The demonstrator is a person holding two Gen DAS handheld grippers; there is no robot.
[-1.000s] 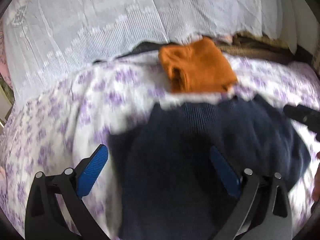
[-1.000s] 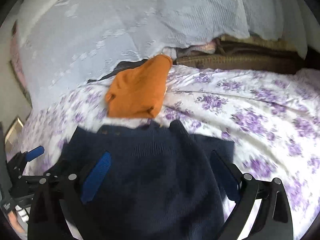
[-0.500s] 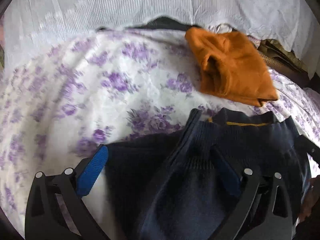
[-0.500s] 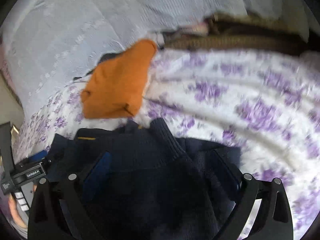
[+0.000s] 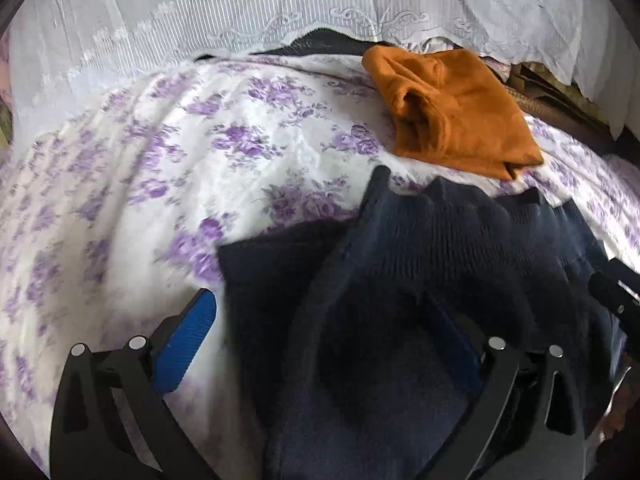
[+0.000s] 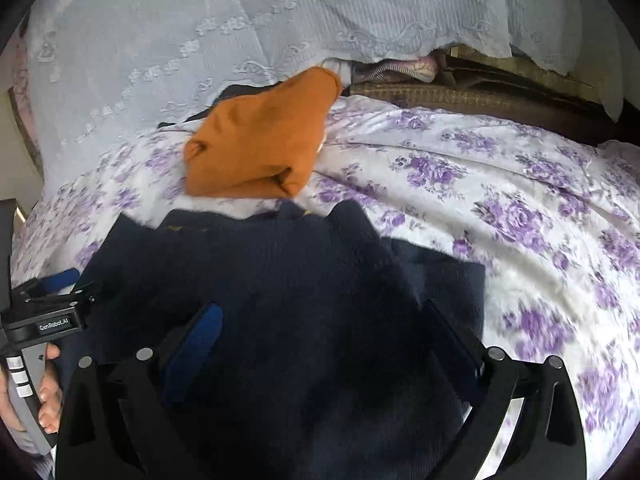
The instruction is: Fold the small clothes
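Observation:
A dark navy knit sweater (image 5: 432,280) lies on the purple-flowered bedsheet (image 5: 168,184), rumpled, with one sleeve folded across its body. It also shows in the right wrist view (image 6: 288,300). My left gripper (image 5: 320,344) is open, low over the sweater's left part, its left finger over the sheet. My right gripper (image 6: 320,348) is open over the sweater's right part. A folded orange garment (image 5: 452,116) lies beyond the sweater, also in the right wrist view (image 6: 260,140).
A white lace cover (image 5: 280,4) hangs at the back of the bed. Brown folded blankets (image 6: 480,88) lie at the back right. The left gripper's body and the hand holding it (image 6: 36,340) show at the right wrist view's left edge.
Both grippers have shifted over the sweater and stay open. The sweater's cloth has bunched and one sleeve now lies across the body. The orange garment has not moved.

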